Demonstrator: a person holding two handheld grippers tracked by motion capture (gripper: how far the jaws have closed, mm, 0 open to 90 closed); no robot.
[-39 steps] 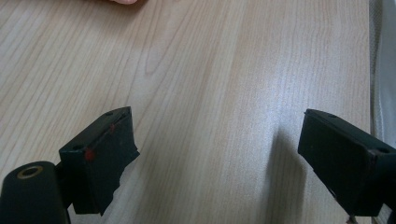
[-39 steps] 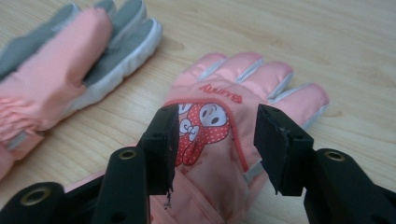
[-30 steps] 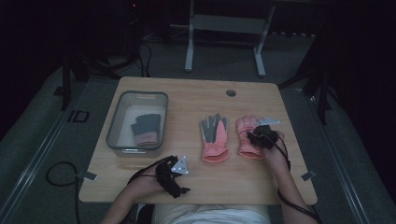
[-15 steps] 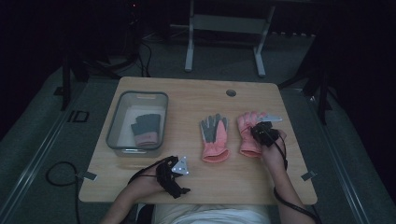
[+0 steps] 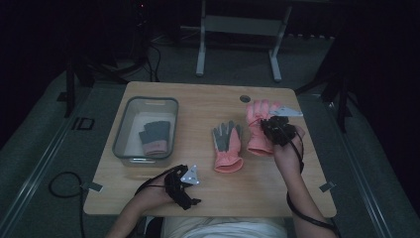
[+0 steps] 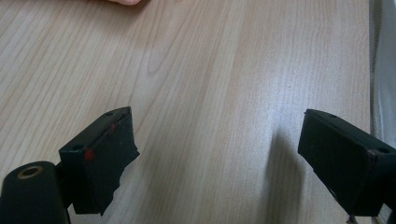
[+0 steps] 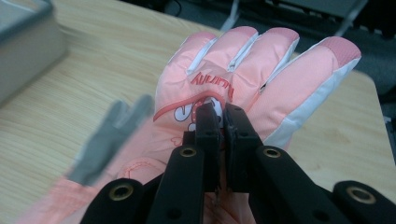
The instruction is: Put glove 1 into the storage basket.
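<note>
Pink glove (image 5: 258, 130), right of centre on the desk (image 5: 198, 198), is pinched by the right gripper (image 7: 219, 122), one glove (image 5: 154, 137) binned, another (image 5: 227, 148) waiting, while the left gripper (image 6: 219, 158) gapes idle.

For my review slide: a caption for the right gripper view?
Right gripper shut on a pink glove above the table.

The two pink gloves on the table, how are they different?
The right glove shows its pink back, pinched by the right gripper and lifted; the middle glove shows its grey palm and lies flat, untouched. The right glove sits farther back. Both are pink with fingers pointing away.
</note>
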